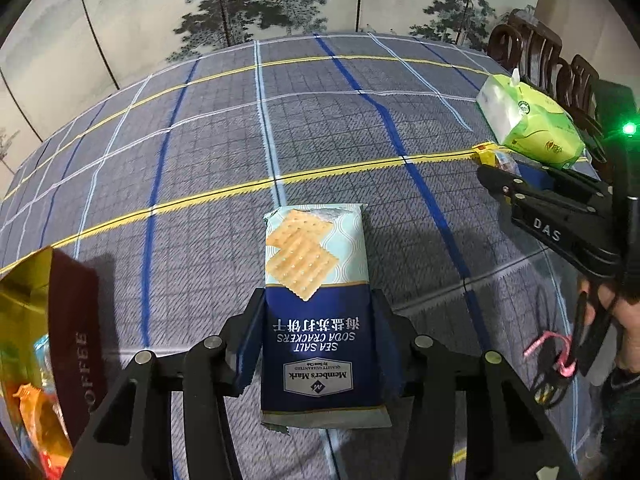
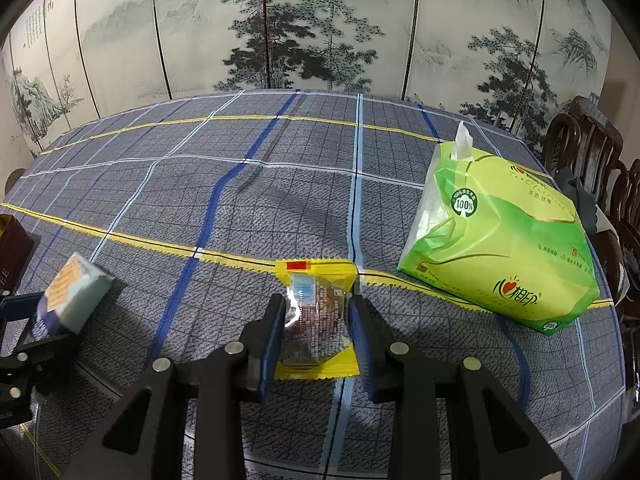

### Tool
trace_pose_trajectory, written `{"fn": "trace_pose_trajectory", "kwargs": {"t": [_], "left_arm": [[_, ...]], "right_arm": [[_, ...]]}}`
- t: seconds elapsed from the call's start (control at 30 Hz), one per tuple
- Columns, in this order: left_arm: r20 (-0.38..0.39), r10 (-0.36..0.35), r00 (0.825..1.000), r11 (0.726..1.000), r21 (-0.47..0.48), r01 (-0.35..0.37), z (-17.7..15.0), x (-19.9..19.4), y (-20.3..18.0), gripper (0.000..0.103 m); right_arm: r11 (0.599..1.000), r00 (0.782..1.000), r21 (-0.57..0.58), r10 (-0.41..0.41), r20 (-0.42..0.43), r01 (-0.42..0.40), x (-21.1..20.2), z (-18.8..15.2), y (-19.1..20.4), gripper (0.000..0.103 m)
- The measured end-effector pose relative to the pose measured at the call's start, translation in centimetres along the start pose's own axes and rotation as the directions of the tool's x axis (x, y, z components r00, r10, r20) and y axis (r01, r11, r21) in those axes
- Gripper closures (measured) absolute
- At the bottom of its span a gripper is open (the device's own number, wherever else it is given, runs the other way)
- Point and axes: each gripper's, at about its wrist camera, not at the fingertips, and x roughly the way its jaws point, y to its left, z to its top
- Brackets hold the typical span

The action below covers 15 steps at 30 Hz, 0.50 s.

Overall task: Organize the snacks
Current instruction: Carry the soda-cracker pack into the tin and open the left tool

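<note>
The left tongs squeeze a soda cracker pack, holding it over the checked tabletop. The right tongs pinch a small yellow snack packet on the tabletop, just beside a green tissue pack. A dark red coffee box with snacks inside sits at the left.

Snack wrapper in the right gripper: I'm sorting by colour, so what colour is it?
Yellow, with a clear window; right wrist view shows the snack wrapper best.
</note>
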Motion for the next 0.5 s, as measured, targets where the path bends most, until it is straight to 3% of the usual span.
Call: {"fn": "trace_pose_trajectory", "kwargs": {"t": [0.5], "left_arm": [[0.014,0.025,1.000,0.997,-0.074,-0.024,-0.5,-6.1,2.7,0.057]], "right_arm": [[1.000,1.000,-0.001,0.001,0.000,-0.001,0.0,0.0,0.0,0.070]]}}
